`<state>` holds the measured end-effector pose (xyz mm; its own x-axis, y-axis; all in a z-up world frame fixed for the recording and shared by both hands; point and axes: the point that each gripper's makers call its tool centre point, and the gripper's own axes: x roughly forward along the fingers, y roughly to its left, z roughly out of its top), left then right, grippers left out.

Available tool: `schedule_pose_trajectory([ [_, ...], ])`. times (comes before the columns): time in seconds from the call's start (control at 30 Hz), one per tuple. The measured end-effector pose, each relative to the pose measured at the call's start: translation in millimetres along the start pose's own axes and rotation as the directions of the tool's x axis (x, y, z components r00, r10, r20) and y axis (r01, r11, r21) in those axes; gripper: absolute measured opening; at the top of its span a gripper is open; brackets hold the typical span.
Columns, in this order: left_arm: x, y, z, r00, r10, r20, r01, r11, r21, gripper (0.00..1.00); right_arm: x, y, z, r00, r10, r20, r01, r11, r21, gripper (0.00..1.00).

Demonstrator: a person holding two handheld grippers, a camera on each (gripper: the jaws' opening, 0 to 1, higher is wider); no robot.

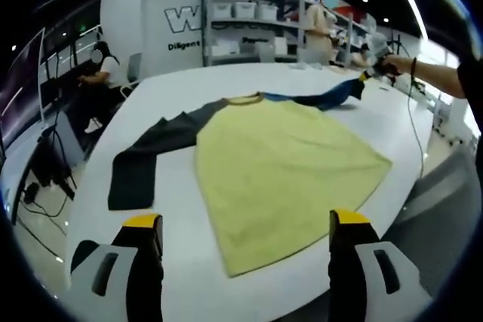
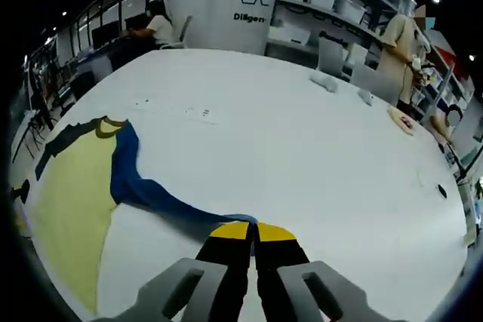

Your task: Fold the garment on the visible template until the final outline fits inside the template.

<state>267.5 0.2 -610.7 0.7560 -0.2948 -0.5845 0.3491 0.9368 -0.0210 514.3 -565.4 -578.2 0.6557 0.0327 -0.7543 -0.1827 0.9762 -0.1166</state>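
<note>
A: Where is the shirt point(image 1: 290, 175) seen?

B: It is spread flat on the white tabletop point(image 1: 189, 277), yellow body toward the left tool point(image 1: 245, 224), collar at the far side. A dark sleeve point(image 1: 143, 160) is laid out to one side, with its end bent back toward the near edge. The blue sleeve point(image 1: 324, 98) is stretched out the other way.

A: And the left tool?

B: Its yellow-tipped jaws are held wide apart above the near edge, with nothing between them. The shirt's hem is seen between and just beyond them.

A: The right tool point(image 2: 253, 230)?

B: Its jaws are pressed together on the end of the blue sleeve, which is drawn out in a long band from the shoulder. In the left gripper view, that tool point(image 1: 375, 72) is seen at the far right at the sleeve's tip, held by a person's hand point(image 1: 400, 64).

A: Is a template visible?

B: Faint marks point(image 2: 205, 113) are seen on the tabletop beyond the shirt, possibly print, but too small to be made out.
</note>
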Motion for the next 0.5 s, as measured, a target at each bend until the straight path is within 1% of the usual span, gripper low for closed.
schedule_pose_trajectory([
  [0.1, 1, 0.0, -0.7, 1.0, 0.0, -0.004, 0.0, 1.0, 0.004, 0.87, 4, -2, -2.0, 1.0, 0.006, -0.028, -0.006, 1.0, 0.017, 0.0],
  [0.2, 1, -0.7, -1.8, 1.0, -0.003, -0.011, 0.003, 1.0, 0.006, 0.86, 9, -4, -5.1, 0.997, 0.005, -0.072, -0.002, 0.999, 0.039, 0.0],
  [0.37, 2, -1.5, -2.9, 1.0, -0.005, -0.018, 0.005, 1.0, 0.009, 0.86, 22, -10, -13.0, 0.991, -0.023, -0.135, 0.032, 0.998, 0.062, 0.0],
  [0.5, 2, -1.3, -3.8, 1.0, -0.001, -0.025, 0.002, 1.0, 0.013, 0.86, 31, -16, -14.0, 0.988, -0.047, -0.146, 0.058, 0.996, 0.067, 0.0],
])
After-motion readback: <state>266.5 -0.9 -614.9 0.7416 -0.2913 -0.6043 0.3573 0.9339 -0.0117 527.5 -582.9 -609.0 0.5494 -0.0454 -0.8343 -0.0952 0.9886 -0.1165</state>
